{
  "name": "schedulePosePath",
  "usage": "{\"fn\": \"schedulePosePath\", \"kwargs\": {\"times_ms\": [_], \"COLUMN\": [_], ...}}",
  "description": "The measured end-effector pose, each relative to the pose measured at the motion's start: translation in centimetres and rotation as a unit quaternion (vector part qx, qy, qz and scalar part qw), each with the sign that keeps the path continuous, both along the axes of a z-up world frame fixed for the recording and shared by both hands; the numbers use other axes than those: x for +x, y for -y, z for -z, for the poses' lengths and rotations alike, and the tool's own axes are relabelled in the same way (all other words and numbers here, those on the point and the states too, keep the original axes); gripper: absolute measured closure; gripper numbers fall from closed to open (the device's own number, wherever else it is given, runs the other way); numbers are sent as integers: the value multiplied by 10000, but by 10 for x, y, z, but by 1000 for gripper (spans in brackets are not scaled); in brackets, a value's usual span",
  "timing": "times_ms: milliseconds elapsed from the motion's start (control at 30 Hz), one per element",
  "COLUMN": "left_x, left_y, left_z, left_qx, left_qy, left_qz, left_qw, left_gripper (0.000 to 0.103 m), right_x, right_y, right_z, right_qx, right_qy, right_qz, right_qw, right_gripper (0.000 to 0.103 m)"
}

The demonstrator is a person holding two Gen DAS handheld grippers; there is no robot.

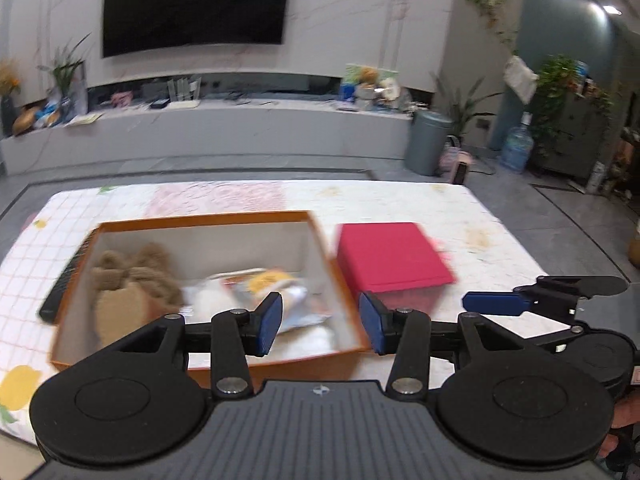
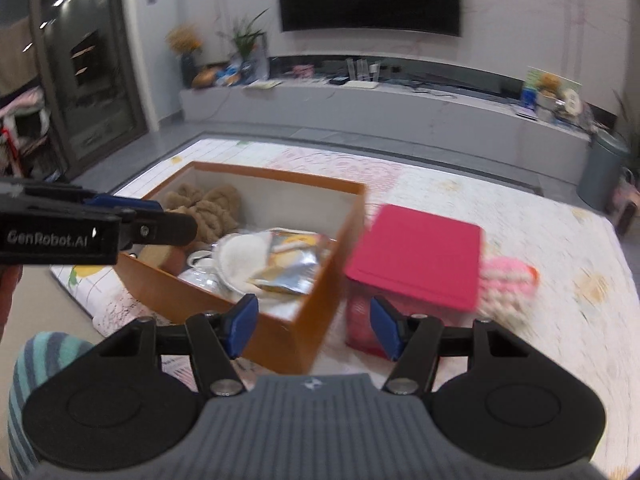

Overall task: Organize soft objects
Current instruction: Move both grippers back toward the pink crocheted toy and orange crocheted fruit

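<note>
An open orange box [image 1: 340,280] [image 2: 344,216] sits on a patterned mat. Inside it lie a brown plush toy [image 1: 132,276] [image 2: 208,204], a white soft pad [image 2: 244,256] and a foil packet [image 1: 272,284] [image 2: 292,268]. To its right stands a red box [image 1: 390,256] [image 2: 420,256]. A pink knitted thing [image 2: 508,280] lies behind the red box. My left gripper [image 1: 320,322] hovers open over the orange box's near right corner, nothing between its pads. My right gripper [image 2: 314,326] hangs open between the two boxes, empty.
The patterned mat [image 1: 440,208] [image 2: 560,240] covers the floor. A dark flat object [image 1: 60,288] lies left of the orange box. A grey bin [image 1: 428,142] [image 2: 604,170] stands at the back right. A striped sleeve [image 2: 32,360] shows at lower left.
</note>
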State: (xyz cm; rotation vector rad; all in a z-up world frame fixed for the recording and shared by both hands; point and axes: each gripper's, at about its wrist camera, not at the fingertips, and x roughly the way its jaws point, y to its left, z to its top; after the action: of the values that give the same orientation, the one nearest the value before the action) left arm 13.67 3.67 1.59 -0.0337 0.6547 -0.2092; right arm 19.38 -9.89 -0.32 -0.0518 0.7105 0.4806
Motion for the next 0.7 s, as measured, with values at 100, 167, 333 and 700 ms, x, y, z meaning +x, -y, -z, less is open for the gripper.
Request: {"fn": "schedulePosePath", "kwargs": {"times_ms": [100,167,333,700], "left_x": [0,4,18,41], "left_y": [32,54,100,177], "left_z": [8,15,32,71], "left_qx": [-10,17,108,485], "left_qy": [-47,-125,-403,-762], "left_qz": [353,585,957,1424], "left_qw": [9994,9982,9945,9857], "left_gripper": [50,50,50,50], "right_x": [-9,-13,-17,2], "right_y": [26,44,88,179], "right_z": [6,12,29,58], "right_qx": [62,38,-190,-596], "right_qy": [-24,-39,-230,-742], "right_qz": [205,298,568,1032], "right_qw": [9998,9995,9979,9901], "right_gripper": [41,41,42,55]}}
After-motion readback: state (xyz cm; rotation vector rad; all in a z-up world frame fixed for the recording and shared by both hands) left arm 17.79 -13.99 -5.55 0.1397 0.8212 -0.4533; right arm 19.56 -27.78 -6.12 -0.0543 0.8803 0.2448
